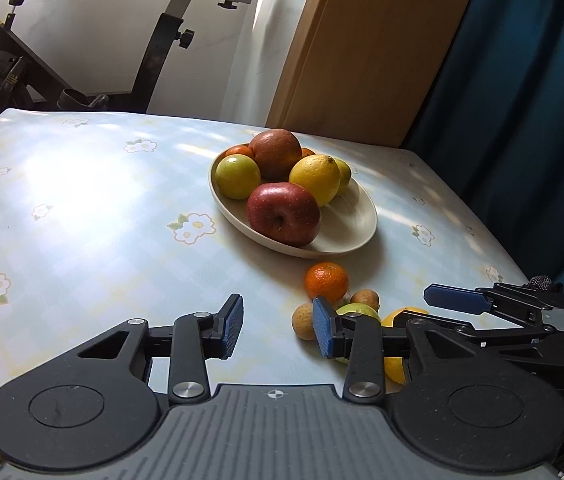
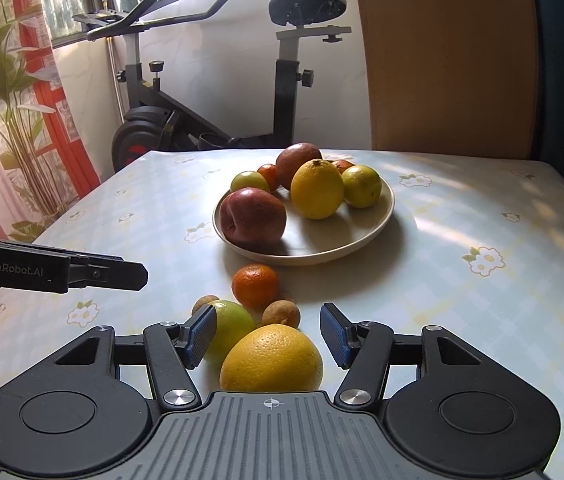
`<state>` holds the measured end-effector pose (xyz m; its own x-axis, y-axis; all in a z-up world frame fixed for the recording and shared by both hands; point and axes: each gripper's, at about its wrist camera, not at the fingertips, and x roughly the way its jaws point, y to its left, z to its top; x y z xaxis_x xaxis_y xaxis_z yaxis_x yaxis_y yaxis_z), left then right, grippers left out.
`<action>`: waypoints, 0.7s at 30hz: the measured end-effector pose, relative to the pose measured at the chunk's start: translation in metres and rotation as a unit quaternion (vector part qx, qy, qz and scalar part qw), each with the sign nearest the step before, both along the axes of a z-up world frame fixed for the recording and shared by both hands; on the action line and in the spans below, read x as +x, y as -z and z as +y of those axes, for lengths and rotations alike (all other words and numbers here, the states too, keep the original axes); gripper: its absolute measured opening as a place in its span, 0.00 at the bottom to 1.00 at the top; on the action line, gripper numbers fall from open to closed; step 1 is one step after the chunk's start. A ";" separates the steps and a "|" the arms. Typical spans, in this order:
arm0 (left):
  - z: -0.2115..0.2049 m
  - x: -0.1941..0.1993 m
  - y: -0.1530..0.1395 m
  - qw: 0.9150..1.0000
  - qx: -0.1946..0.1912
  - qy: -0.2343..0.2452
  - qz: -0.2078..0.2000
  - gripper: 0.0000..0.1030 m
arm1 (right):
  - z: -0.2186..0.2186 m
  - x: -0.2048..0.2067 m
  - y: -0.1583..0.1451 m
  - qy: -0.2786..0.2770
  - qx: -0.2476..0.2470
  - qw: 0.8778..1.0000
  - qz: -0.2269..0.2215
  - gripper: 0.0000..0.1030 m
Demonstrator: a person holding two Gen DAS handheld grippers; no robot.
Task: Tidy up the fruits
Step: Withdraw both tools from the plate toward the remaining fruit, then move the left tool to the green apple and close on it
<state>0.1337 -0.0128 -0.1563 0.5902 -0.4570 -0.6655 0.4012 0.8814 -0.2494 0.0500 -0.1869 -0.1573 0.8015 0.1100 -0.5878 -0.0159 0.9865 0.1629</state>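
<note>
A cream plate (image 2: 378, 216) on the table holds a red apple (image 2: 251, 216), a lemon (image 2: 317, 189), green fruits, a second apple and small oranges. It also shows in the left wrist view (image 1: 354, 224). In front of it lie a mandarin (image 2: 255, 285), a green fruit (image 2: 233, 326), two small brown fruits (image 2: 281, 314) and a large yellow orange (image 2: 271, 358). My right gripper (image 2: 269, 338) is open with the yellow orange between its fingers, not touching. My left gripper (image 1: 277, 330) is open and empty over the table, left of the loose fruits (image 1: 326, 282).
The table (image 1: 81, 200) has a pale floral cloth. An exercise bike (image 2: 209, 104) stands behind it, with a wooden panel (image 2: 442, 60) and a blue curtain (image 1: 522, 100) at the right. A plant (image 2: 9, 120) stands at the left.
</note>
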 end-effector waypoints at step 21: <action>-0.050 0.000 0.010 0.992 0.036 0.117 0.000 0.38 | -0.042 -0.013 -0.001 0.051 0.028 0.998 -0.023 0.53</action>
